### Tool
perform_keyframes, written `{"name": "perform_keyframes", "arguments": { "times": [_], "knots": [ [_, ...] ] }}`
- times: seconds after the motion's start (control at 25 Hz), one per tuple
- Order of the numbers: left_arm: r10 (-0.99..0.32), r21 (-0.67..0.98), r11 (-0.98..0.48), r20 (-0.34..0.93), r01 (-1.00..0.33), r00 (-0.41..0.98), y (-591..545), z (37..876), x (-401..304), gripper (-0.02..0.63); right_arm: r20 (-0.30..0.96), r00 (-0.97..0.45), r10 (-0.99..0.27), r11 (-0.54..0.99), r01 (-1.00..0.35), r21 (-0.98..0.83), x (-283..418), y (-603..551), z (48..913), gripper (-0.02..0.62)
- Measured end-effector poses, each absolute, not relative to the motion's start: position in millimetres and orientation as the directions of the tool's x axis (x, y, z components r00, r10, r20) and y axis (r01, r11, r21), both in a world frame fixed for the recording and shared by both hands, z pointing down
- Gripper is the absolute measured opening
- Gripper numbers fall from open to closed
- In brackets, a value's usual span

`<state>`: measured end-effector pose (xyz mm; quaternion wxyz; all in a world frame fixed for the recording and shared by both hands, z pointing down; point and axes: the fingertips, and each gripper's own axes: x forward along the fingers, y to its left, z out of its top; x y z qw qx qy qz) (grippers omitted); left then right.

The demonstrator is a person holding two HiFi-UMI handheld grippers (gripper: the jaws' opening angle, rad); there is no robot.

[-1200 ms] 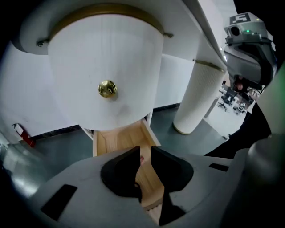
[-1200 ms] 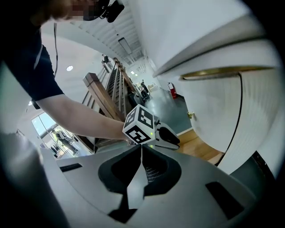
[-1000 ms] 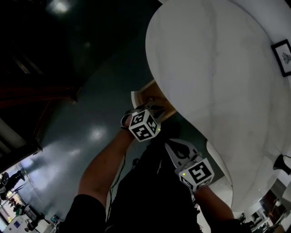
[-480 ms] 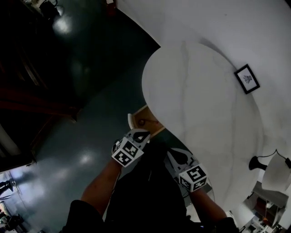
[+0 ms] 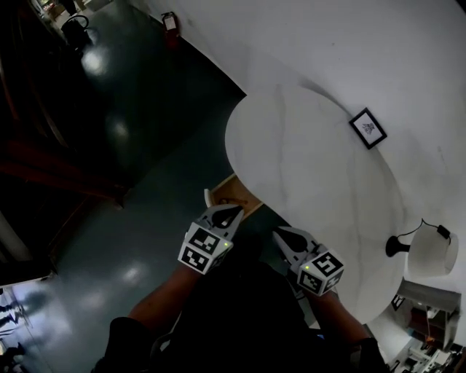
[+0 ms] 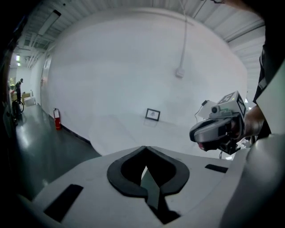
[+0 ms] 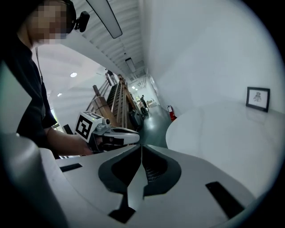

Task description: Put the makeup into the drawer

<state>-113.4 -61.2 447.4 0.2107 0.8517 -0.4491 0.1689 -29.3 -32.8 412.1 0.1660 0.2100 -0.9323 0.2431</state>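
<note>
The dark, glossy floor [image 5: 109,167] fills the left half of the head view, with lamp glare on it in the upper left and lower left; a white wall [image 5: 349,44] runs across the upper right; below it, right of centre, stands the round white table [image 5: 313,182], its top bare across the middle; the person's dark-clothed body and two forearms rise from the bottom edge; a light wooden drawer [image 5: 234,186] stands pulled out from under the table's left rim, just above the grippers, and it is too small and dim to tell whether the makeup lies inside; no view shows the makeup clearly; the left gripper [image 5: 227,213] sits lower centre, its marker cube towards the camera, and its own view shows the jaws pressed together with nothing between them; the right gripper [image 5: 280,234] is just to its right, apart from it, jaws likewise closed tip to tip on nothing; a white lamp [image 5: 431,253] stands at the table's right edge; a small framed picture [image 5: 368,127] stands near the table's upper right edge; a red fire extinguisher [image 5: 170,22] stands by the wall at the top.
</note>
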Motion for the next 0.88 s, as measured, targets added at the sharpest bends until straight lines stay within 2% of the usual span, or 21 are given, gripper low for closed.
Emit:
{"name": "perform_keyframes", "arguments": {
  "times": [0.48,0.68,0.88],
  "knots": [
    [-0.726,0.127,-0.611,0.302,-0.781,0.617,-53,346,-82,0.011,0.312,-0.805,-0.505,0.796,-0.574,-0.192,3,-39,319,0.02],
    [-0.735,0.124,-0.621,0.251,-0.774,0.63,-56,308,-65,0.011,0.217,-0.761,-0.611,0.748,-0.645,-0.156,42,-45,280,0.019],
    [-0.744,0.081,-0.631,0.219,-0.771,0.632,-64,282,-29,0.011,0.152,-0.739,-0.657,0.724,-0.674,-0.148,90,-44,257,0.02]
  ]
}}
